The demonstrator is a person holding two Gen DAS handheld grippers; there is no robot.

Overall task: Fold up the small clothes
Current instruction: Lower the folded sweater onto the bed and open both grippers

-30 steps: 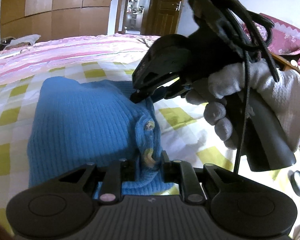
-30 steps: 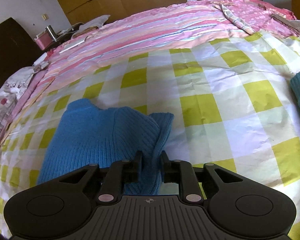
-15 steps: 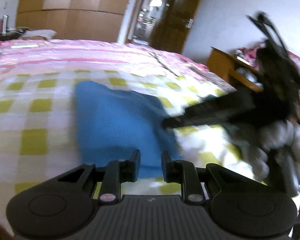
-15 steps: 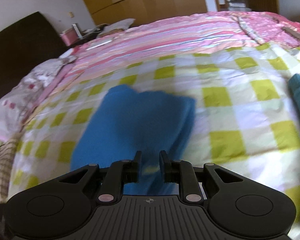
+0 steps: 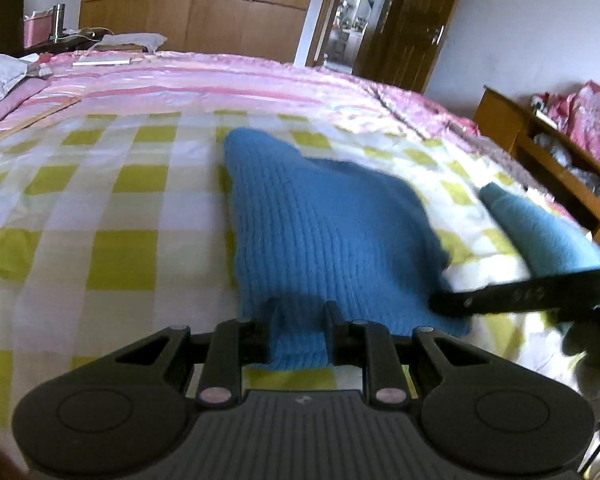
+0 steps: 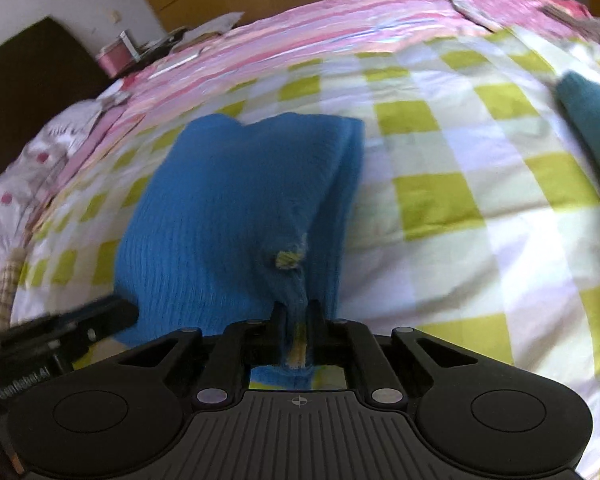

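A blue knit sweater point(image 5: 332, 232) lies folded on the yellow-checked bedsheet point(image 5: 100, 220). My left gripper point(image 5: 302, 306) is shut on its near edge, and a fold of knit bulges between the fingers. In the right wrist view the sweater point(image 6: 228, 200) shows a yellow button point(image 6: 286, 260) on its placket. My right gripper point(image 6: 296, 308) is closing tight on that placket edge, with cloth pinched between its jaws. Each gripper shows in the other's view: the right gripper point(image 5: 440, 304) at the sweater's right corner, the left gripper point(image 6: 124, 312) at its left corner.
A teal garment point(image 5: 540, 232) lies on the sheet to the right, also in the right wrist view point(image 6: 592, 120). A pink striped quilt point(image 5: 220, 84) covers the far half of the bed. A wooden shelf unit point(image 5: 540, 152) stands beyond the right edge, wardrobes point(image 5: 180, 8) at the back.
Both grippers have travelled across the bed with the sweater's edge in them. The right gripper, earlier raised close to the left camera, now sits low at the right. Its jaws have narrowed on the cloth.
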